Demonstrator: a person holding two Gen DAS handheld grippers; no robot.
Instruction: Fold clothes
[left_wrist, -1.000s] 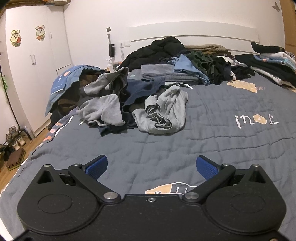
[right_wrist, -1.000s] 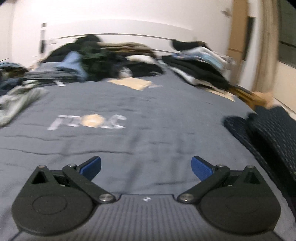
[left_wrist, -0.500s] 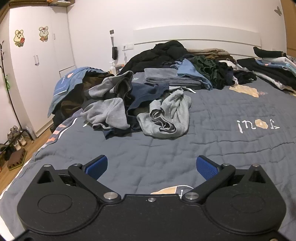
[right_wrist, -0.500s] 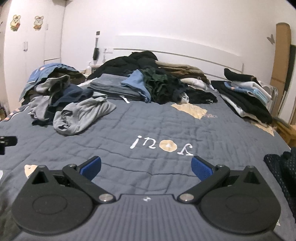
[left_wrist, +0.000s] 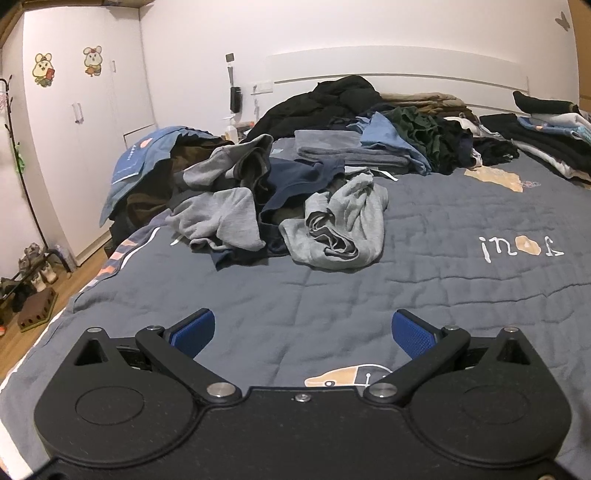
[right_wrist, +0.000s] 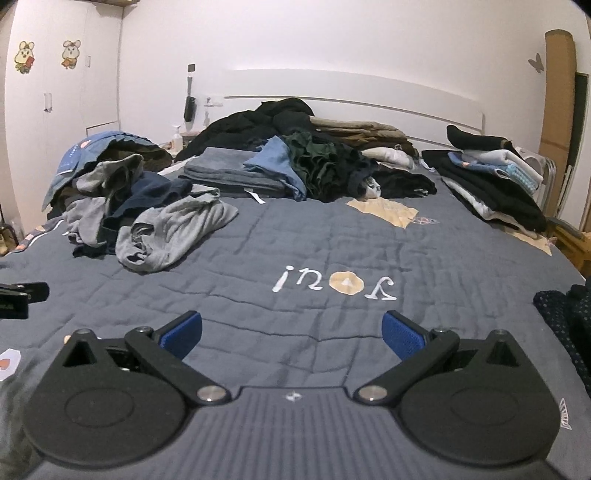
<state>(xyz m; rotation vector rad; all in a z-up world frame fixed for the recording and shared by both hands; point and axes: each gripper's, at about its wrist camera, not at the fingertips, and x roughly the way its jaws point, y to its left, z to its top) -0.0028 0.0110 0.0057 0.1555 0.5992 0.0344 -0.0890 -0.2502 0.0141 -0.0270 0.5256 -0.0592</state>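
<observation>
**Entry: bed with clothes, mixed state**

- Left hand-held gripper (left_wrist: 301, 328): we record it released, blue pads spread wide, nothing between them, low over the bed (left_wrist: 461, 295) at the bottom of the left wrist view.
- Right hand-held gripper (right_wrist: 291, 330): likewise released and empty, bottom of the right wrist view, over bare quilt.
- Grey garment (left_wrist: 341, 225): crumpled, centre of the left wrist frame, nearest loose piece to both grippers. Its long axis, as far as a bunched thing has one, runs from lower left to upper right in the right wrist view, with a gathered opening turned toward the lower edge of the frame. We cannot tell neck from hem.
- Loose heap (left_wrist: 229, 199): greys and navy, tangled, centre left, touching the grey garment.
- Folded grey stack (right_wrist: 225, 173): flat, squared, upper centre, long axis across the frame.
- Dark pile (right_wrist: 273, 125): unfolded, against the headboard (right_wrist: 351, 92), upper centre.
- Layered stack (right_wrist: 491, 177): dark and pale pieces laid flat, upper right.
- Dotted dark cloth (right_wrist: 565, 314): right edge, partly cut off; its state we cannot tell.

Progress, by our judgement: some pieces lie folded and stacked, several heaps remain loose, so the job is partway at most. The central quilt is free as a folding area.
</observation>
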